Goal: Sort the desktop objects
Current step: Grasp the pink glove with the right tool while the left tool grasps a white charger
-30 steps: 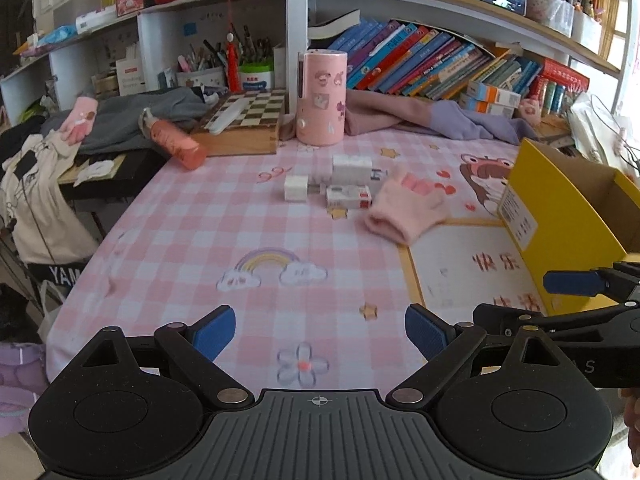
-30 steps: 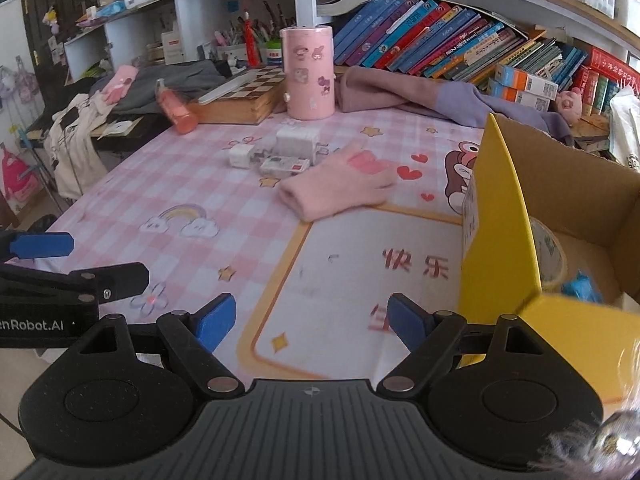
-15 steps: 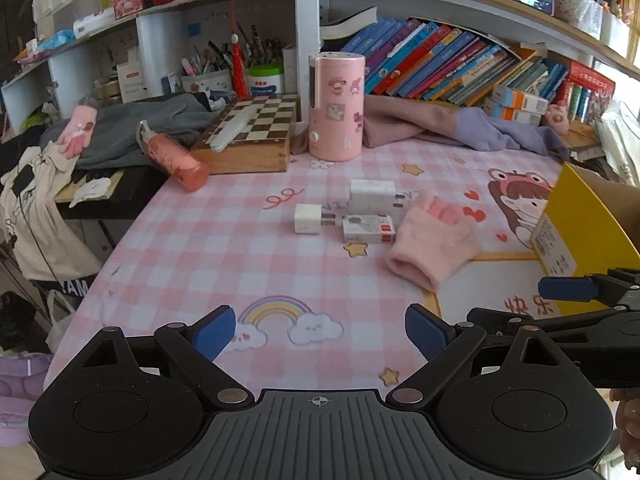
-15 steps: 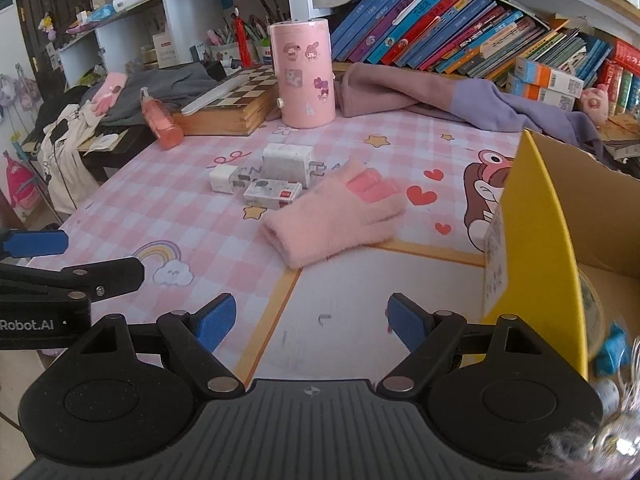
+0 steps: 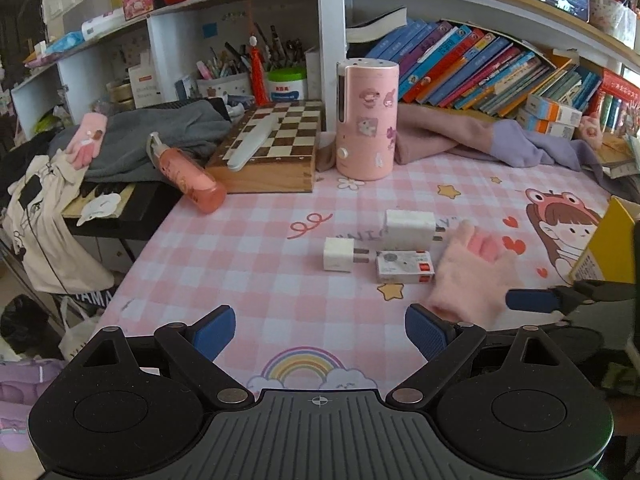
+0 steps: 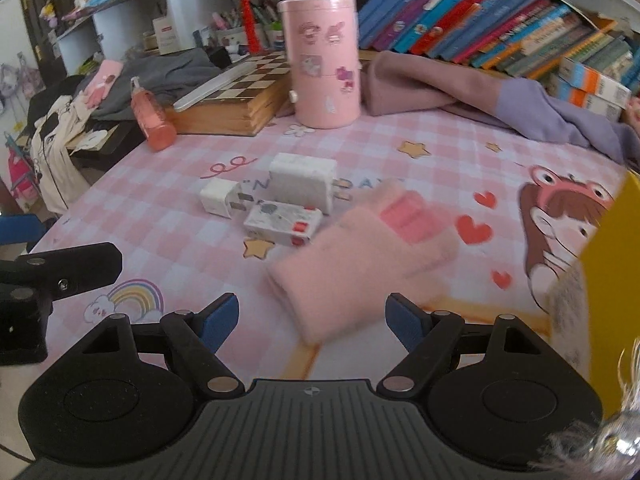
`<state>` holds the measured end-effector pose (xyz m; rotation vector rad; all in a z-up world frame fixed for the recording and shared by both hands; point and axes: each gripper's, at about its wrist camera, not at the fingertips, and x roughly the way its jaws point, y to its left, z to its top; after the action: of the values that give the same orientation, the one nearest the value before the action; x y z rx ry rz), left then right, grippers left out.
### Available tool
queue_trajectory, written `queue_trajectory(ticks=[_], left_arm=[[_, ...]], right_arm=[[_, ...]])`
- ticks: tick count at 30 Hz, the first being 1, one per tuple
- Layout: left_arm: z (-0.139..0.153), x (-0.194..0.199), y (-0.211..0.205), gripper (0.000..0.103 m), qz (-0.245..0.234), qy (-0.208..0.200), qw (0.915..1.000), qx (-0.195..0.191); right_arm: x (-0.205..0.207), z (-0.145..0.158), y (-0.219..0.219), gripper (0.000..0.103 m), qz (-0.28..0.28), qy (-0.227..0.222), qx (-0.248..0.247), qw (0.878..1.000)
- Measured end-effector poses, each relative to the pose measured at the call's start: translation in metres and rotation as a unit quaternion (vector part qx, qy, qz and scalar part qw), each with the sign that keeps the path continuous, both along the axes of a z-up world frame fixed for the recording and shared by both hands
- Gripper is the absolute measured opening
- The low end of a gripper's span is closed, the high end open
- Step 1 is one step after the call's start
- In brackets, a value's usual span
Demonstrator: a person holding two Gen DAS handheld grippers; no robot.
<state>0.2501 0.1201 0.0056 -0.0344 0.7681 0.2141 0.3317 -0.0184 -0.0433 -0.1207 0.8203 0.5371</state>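
Note:
A pink glove (image 5: 472, 276) (image 6: 360, 256) lies flat on the pink checked tablecloth. Left of it lie a small white charger (image 5: 340, 255) (image 6: 219, 198), a larger white charger (image 5: 410, 227) (image 6: 304, 178) and a small white box with red marks (image 5: 405, 267) (image 6: 284, 220). My left gripper (image 5: 320, 334) is open and empty, above the cloth short of the chargers. My right gripper (image 6: 312, 322) is open and empty, just short of the glove's cuff. A yellow cardboard box (image 5: 612, 236) (image 6: 612, 264) stands at the right.
A pink cylinder (image 5: 366, 120) (image 6: 322, 60), a chessboard box (image 5: 272, 148) (image 6: 236, 96) and a pink bottle (image 5: 188, 178) (image 6: 152, 114) stand at the back. Purple clothes (image 5: 480, 140) and bookshelves line the rear. The table's left edge (image 5: 132, 272) drops to clutter.
Both grippers moved forward across the table toward the glove and chargers, which now look nearer. The yellow box slid toward the right edge of both views. Both stayed open.

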Motion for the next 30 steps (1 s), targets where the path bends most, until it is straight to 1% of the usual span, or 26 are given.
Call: queue_trajectory(ticks=[3, 6, 7, 8, 9, 10, 11, 12, 13, 14, 17, 19, 21, 22, 23, 24, 26, 30], left_arm=[[-0.001, 0.006, 0.002, 0.094, 0.0, 0.005, 1.0, 0.004], [-0.004, 0.014, 0.006, 0.094, -0.002, 0.01, 0.9999, 0.007], [-0.005, 0.017, 0.007, 0.094, -0.003, 0.011, 0.9999, 0.007], [-0.006, 0.02, 0.008, 0.094, -0.004, 0.011, 0.9999, 0.007], [-0.008, 0.024, 0.009, 0.094, -0.006, 0.012, 0.9999, 0.007], [-0.01, 0.028, 0.01, 0.094, -0.009, 0.013, 0.9998, 0.007], [-0.012, 0.033, 0.011, 0.094, -0.014, 0.015, 0.9998, 0.006], [-0.014, 0.038, 0.011, 0.094, -0.018, 0.016, 0.9997, 0.006], [-0.016, 0.043, 0.012, 0.094, -0.022, 0.017, 0.9996, 0.006], [-0.019, 0.048, 0.012, 0.094, -0.025, 0.017, 0.9995, 0.007], [-0.026, 0.065, 0.013, 0.093, -0.025, 0.017, 0.9995, -0.002], [-0.031, 0.076, 0.015, 0.092, -0.022, 0.016, 0.9996, -0.01], [-0.037, 0.086, 0.016, 0.092, -0.02, 0.018, 0.9996, -0.01], [-0.04, 0.09, 0.017, 0.087, -0.022, 0.02, 0.9995, -0.01], [-0.043, 0.096, 0.018, 0.08, -0.023, 0.023, 0.9994, -0.01], [-0.047, 0.101, 0.019, 0.077, -0.022, 0.029, 0.9993, -0.011], [-0.053, 0.108, 0.022, 0.065, -0.018, 0.039, 0.9989, -0.017], [-0.06, 0.116, 0.027, 0.058, -0.017, 0.039, 0.9985, -0.034]], right_arm=[[0.01, -0.006, 0.009, 0.08, 0.005, 0.002, -0.005, 1.0], [0.02, -0.012, 0.011, 0.072, 0.002, 0.01, -0.007, 1.0], [0.023, -0.015, 0.011, 0.066, -0.001, 0.014, -0.012, 1.0], [0.024, -0.016, 0.01, 0.06, -0.002, 0.009, -0.016, 1.0], [0.024, -0.016, 0.009, 0.057, 0.0, 0.002, -0.021, 1.0], [0.024, -0.016, 0.008, 0.05, 0.0, -0.004, -0.026, 1.0], [0.025, -0.016, 0.006, 0.043, -0.003, -0.009, -0.026, 1.0], [0.025, -0.016, 0.003, 0.039, -0.009, -0.01, -0.023, 1.0], [0.025, -0.016, 0.001, 0.032, -0.014, -0.011, -0.022, 1.0], [0.026, -0.016, -0.002, 0.028, -0.02, -0.011, -0.022, 0.999], [0.028, -0.014, -0.01, 0.025, -0.037, -0.004, -0.018, 0.999], [0.028, -0.014, -0.013, 0.024, -0.041, -0.002, -0.017, 0.999], [0.028, -0.014, -0.015, 0.024, -0.04, -0.001, -0.017, 0.999], [0.028, -0.014, -0.014, 0.024, -0.038, -0.001, -0.019, 0.999], [0.028, -0.014, -0.014, 0.025, -0.036, -0.001, -0.02, 0.999], [0.028, -0.014, -0.014, 0.025, -0.035, -0.001, -0.02, 0.999], [0.028, -0.014, -0.013, 0.027, -0.032, -0.001, -0.02, 0.999], [0.029, -0.015, -0.012, 0.028, -0.025, -0.001, -0.02, 0.999]])
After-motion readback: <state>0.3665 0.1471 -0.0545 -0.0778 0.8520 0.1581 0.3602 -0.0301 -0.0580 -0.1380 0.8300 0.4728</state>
